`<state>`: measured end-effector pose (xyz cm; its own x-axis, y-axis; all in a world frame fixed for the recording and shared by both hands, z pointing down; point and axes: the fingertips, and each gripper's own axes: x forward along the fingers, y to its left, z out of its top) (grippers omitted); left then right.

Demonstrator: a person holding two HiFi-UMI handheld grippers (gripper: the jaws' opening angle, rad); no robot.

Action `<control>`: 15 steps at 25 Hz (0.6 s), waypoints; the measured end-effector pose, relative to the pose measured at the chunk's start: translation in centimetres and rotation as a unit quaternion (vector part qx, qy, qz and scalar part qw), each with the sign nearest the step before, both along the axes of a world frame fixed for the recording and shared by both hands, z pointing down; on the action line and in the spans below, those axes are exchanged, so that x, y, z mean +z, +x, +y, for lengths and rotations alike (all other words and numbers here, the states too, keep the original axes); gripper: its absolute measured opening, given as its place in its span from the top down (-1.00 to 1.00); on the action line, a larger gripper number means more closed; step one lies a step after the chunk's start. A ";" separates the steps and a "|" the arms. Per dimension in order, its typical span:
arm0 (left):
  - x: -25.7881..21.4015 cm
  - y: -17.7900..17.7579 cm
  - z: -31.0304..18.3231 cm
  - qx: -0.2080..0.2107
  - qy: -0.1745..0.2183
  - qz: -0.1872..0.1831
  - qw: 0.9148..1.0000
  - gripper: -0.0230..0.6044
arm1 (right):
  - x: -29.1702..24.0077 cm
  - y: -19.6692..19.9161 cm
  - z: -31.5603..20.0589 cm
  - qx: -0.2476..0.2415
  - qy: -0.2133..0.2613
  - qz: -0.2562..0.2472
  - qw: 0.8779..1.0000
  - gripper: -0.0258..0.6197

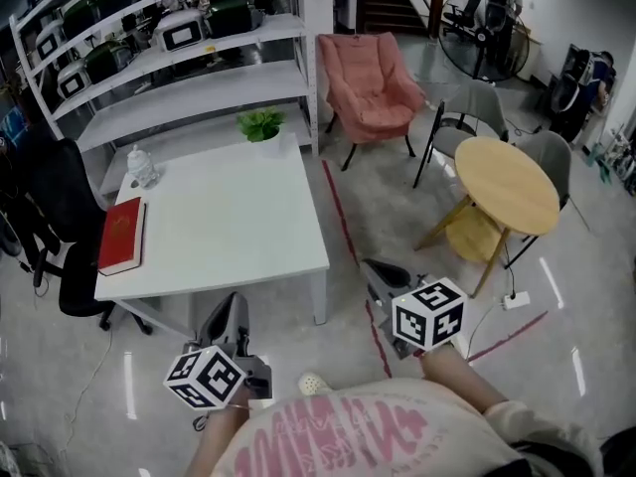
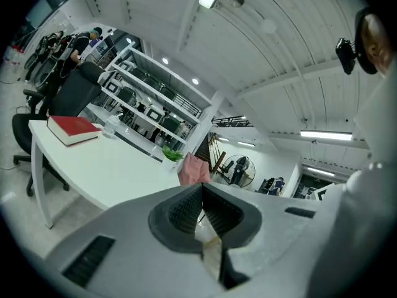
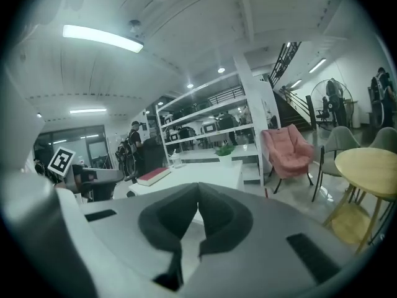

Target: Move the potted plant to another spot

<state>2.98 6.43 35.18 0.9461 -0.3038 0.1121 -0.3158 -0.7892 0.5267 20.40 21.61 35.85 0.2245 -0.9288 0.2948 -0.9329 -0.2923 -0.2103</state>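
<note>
The potted plant [image 1: 260, 124], green leaves in a small white pot, stands at the far right corner of the white table [image 1: 229, 227]. It also shows small in the left gripper view [image 2: 172, 155] and the right gripper view [image 3: 224, 149]. My left gripper [image 1: 232, 313] hovers over the floor just short of the table's near edge, its jaws closed together and empty [image 2: 201, 188]. My right gripper [image 1: 382, 270] is off the table's near right corner, also shut with nothing between its pads [image 3: 198, 188]. Both are well short of the plant.
A red book [image 1: 123, 235] and a glass jar [image 1: 142, 167] lie on the table's left side. White shelving [image 1: 169, 78] stands behind it and a black office chair [image 1: 60, 227] to its left. A pink armchair [image 1: 370, 85] and a round wooden table [image 1: 507, 182] stand to the right.
</note>
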 end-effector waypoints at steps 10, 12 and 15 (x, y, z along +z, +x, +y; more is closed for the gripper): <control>-2.2 4.3 -9.7 -0.016 0.010 0.003 1.000 0.92 | -2.3 5.0 -9.0 -0.002 0.019 0.004 1.000 0.90; -2.8 5.0 -10.8 -0.013 0.012 0.016 1.000 0.92 | -2.3 5.6 -10.2 -0.004 0.020 0.006 1.000 0.90; -3.0 5.8 -12.1 -0.009 0.014 0.031 0.999 0.92 | -2.0 6.5 -11.7 -0.004 0.022 0.007 1.000 0.90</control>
<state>8.77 -5.69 32.20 0.9453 -0.3231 0.0446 -0.2976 -0.7981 0.5239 26.92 9.92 33.87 0.2216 -0.9425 0.2501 -0.9381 -0.2760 -0.2091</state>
